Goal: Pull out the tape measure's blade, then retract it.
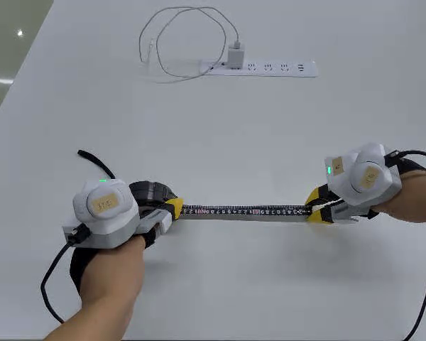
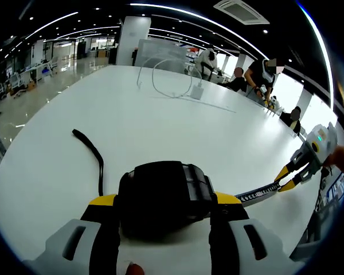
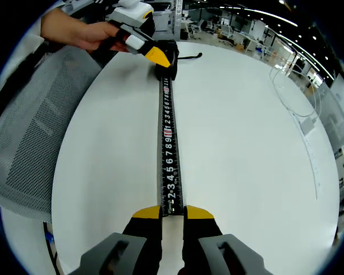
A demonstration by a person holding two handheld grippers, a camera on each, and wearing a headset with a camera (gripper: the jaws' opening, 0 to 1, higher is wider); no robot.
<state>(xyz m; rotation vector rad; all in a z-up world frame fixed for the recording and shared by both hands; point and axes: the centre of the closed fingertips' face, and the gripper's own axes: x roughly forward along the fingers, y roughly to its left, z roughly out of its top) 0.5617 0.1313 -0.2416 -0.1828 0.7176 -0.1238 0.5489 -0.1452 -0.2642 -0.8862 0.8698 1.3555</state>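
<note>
- The left gripper (image 1: 163, 212) has its yellow-tipped jaws clamped around the chunky black tape measure case (image 2: 163, 200), low on the person's left.
- The right gripper (image 3: 173, 213), jaws nearly together, pinches the tip of the black numbered blade (image 3: 168, 132). The blade runs straight between the grippers, so retracting likely means travelling leftward along it.
- A matte white tabletop (image 1: 255, 142) lies beneath, with a white power strip (image 1: 270, 68) far across and an open office beyond.

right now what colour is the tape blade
Black blade with white numerals; best in right gripper view.
</note>
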